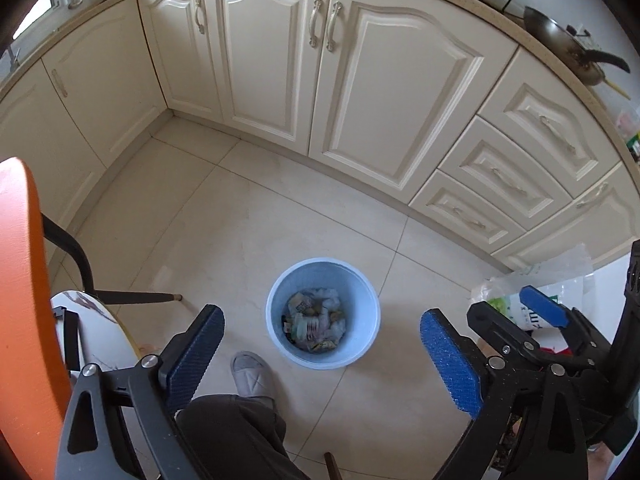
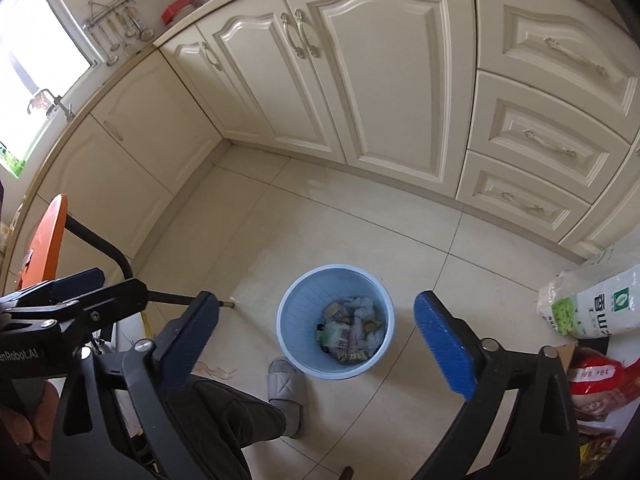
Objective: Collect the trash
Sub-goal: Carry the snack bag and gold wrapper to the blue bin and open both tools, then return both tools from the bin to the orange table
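Observation:
A light blue waste bin [image 1: 362,344] stands on the tiled floor and holds crumpled paper and wrappers [image 1: 316,322]. It also shows in the right wrist view [image 2: 298,346], with the trash [image 2: 352,334] inside. My left gripper [image 1: 322,354] is open and empty, held high above the bin. My right gripper [image 2: 316,346] is open and empty, also high above the bin. The right gripper shows at the right edge of the left wrist view [image 1: 532,312], and the left gripper at the left of the right wrist view [image 2: 76,284].
Cream kitchen cabinets [image 1: 280,64] line the back and left. An orange chair [image 1: 24,280] with black legs stands at the left. A white bag [image 2: 584,308] and a red bag [image 2: 596,384] lie at the right. The person's leg and grey slipper [image 1: 252,376] are beside the bin.

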